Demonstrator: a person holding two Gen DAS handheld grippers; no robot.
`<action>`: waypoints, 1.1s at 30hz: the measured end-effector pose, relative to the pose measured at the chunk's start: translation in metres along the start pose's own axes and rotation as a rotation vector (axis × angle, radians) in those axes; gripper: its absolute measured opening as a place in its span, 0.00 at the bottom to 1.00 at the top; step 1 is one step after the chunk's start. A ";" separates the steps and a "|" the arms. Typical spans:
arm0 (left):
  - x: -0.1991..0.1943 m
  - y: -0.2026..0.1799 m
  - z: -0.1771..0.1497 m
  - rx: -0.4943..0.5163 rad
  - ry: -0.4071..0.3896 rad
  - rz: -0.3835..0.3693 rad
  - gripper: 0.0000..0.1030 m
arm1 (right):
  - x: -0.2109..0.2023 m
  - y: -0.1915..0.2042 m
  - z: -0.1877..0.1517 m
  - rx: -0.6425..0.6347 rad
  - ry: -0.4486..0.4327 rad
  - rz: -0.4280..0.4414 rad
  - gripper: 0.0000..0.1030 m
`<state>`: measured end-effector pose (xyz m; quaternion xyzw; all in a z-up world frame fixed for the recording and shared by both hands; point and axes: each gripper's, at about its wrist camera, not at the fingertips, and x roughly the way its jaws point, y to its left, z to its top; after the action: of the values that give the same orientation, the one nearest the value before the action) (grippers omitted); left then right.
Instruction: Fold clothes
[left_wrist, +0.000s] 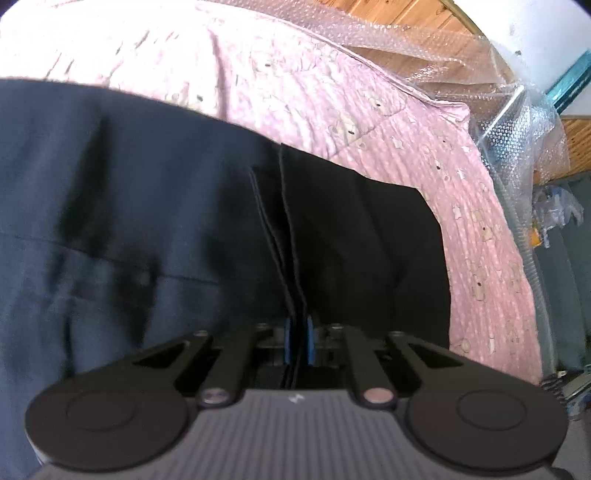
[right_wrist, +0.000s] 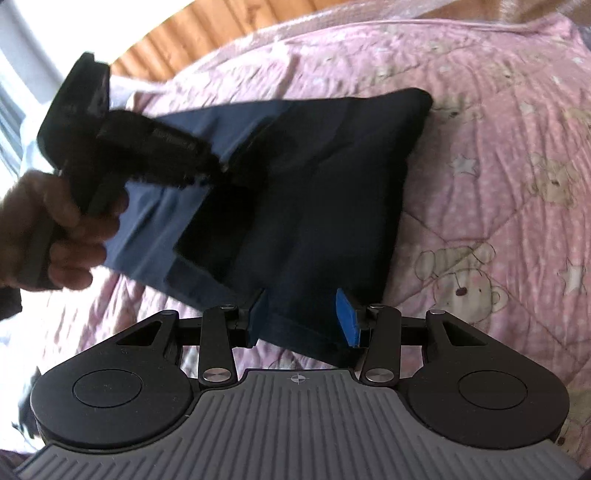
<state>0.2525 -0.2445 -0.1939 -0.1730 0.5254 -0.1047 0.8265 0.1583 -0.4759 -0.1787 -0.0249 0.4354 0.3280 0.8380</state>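
A dark navy garment (right_wrist: 303, 192) lies partly folded on a pink quilt (right_wrist: 498, 147). In the left wrist view the same garment (left_wrist: 147, 221) fills the left and middle, and my left gripper (left_wrist: 298, 341) is shut on a thin folded edge of it, blue pads pressed close together. From the right wrist view, my right gripper (right_wrist: 301, 319) stands open, its blue pads (right_wrist: 347, 317) on either side of the garment's near hem. The left gripper (right_wrist: 207, 168) appears there too, held by a hand (right_wrist: 62, 229), gripping the cloth's left edge and lifting it over.
The pink quilt (left_wrist: 369, 110) with bear prints covers the bed. Bubble wrap (left_wrist: 461, 55) and a wooden headboard (left_wrist: 406, 14) lie beyond its far edge. Cluttered items (left_wrist: 557, 214) sit off the right side of the bed.
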 end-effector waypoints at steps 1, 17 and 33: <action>-0.004 0.001 -0.002 0.005 -0.015 0.007 0.18 | 0.003 0.007 0.002 -0.045 0.003 -0.003 0.45; 0.002 0.091 0.033 -0.415 -0.113 -0.259 0.26 | 0.046 0.101 0.020 -0.589 0.064 -0.085 0.41; 0.025 0.091 0.058 -0.329 -0.090 -0.328 0.01 | 0.038 0.096 0.020 -0.460 0.063 -0.078 0.00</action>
<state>0.3149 -0.1595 -0.2282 -0.3930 0.4627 -0.1427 0.7817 0.1336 -0.3739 -0.1714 -0.2420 0.3739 0.3851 0.8083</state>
